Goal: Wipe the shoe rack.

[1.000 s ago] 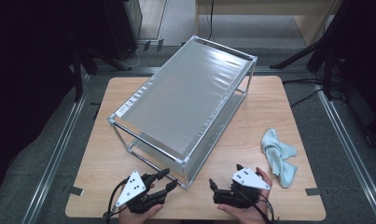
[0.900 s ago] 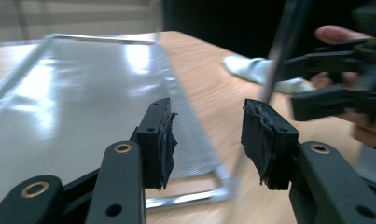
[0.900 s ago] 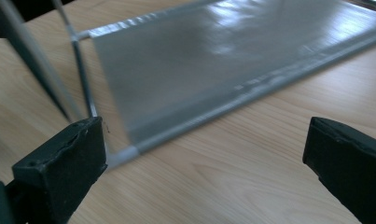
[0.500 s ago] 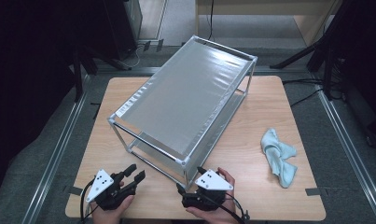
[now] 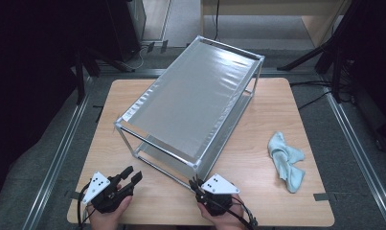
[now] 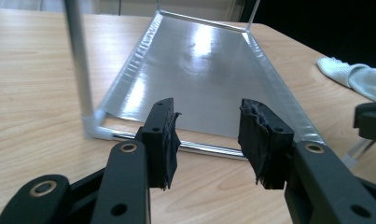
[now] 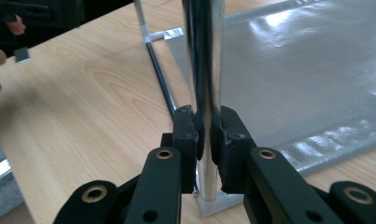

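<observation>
One two-shelf metal rack (image 5: 190,105) occupies the centre of the wooden table (image 5: 257,191), its long axis running from lower left to upper right of the high view. The right gripper (image 7: 206,135) has just closed and now clamps the rack's near corner post (image 7: 204,56), which stands upright between its jaws. The left gripper (image 6: 208,135), jaws parted and empty, faces the lower shelf's near rail (image 6: 195,148), just ahead. One blue cloth (image 5: 286,160) lies at right, well apart.
</observation>
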`<state>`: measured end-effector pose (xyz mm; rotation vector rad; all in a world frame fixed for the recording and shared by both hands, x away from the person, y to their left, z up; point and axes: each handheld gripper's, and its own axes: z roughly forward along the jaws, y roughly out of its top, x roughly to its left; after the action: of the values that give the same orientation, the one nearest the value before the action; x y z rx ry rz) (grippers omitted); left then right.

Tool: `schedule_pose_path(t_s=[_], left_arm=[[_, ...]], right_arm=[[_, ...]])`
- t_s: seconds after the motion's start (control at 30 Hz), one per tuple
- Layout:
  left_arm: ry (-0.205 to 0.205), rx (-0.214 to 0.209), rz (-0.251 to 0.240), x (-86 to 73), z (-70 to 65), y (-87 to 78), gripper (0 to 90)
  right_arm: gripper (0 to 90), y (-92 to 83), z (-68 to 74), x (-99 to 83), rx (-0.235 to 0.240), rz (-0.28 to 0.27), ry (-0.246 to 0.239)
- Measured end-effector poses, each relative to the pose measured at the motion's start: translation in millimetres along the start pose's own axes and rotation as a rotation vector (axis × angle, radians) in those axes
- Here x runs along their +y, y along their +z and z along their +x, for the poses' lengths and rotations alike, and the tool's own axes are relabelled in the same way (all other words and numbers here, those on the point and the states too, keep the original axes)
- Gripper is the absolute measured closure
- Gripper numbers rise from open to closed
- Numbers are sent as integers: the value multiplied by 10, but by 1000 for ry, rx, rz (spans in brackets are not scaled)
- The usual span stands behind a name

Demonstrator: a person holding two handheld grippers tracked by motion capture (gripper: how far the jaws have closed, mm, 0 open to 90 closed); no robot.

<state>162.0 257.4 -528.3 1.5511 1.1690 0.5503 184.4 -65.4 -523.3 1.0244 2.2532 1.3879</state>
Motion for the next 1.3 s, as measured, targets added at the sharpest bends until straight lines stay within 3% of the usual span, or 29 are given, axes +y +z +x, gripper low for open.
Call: schedule_pose_path(t_s=[0.17, 0.43, 0.53, 0.63, 0.73, 0.8, 0.93, 1.3], left_arm=[[-11, 30, 9, 33, 48, 81, 554], [-9, 97, 9, 114, 63, 269, 558], [-10, 102, 19, 143, 39, 383, 568], [1, 84, 28, 162, 5, 500, 579], [23, 72, 24, 182, -38, 563, 693], [35, 27, 28, 178, -65, 590, 785], [62, -33, 44, 171, -114, 587, 797], [93, -106, 57, 44, -277, 358, 797]], right_arm=[[802, -96, -84, -35, -38, 2, -12], [800, -310, -259, -121, -109, -3, 36], [800, -405, -324, -163, -133, -8, 51], [799, -479, -366, -191, -129, -1, 52], [799, -555, -403, -219, -139, 5, 59], [798, -599, -444, -233, -157, 4, 70], [796, -647, -543, -239, -196, 3, 95], [791, -607, -827, -167, -262, -5, 138]])
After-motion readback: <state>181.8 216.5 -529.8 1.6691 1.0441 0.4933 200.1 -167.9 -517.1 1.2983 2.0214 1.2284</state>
